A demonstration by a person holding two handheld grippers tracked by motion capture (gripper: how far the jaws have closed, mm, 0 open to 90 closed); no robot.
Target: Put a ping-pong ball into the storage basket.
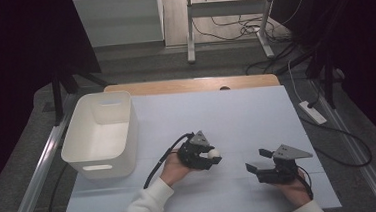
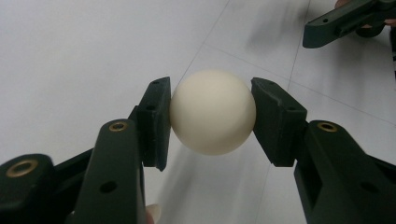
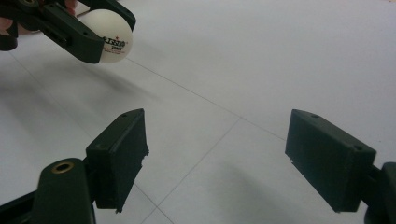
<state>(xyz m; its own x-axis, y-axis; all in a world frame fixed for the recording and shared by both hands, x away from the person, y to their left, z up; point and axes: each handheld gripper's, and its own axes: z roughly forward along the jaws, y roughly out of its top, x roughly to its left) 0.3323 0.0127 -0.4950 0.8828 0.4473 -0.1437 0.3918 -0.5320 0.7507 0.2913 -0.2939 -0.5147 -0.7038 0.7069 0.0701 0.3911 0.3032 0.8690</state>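
White bin (image 1: 100, 134) stands at left of the high view, on the bench (image 1: 246, 112). Left gripper (image 1: 210, 158), at centre of frame, is clamped on a white ball (image 1: 213, 154), both pads pressing its sides (red and black print visible in the right gripper view). Right gripper (image 1: 259, 160), lower right, stands wide apart with nothing between its jaws.

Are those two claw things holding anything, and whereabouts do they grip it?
The left gripper holds a white ball, one pad pressed on each opposite side of its middle. The right gripper stands open, with nothing between its jaws.
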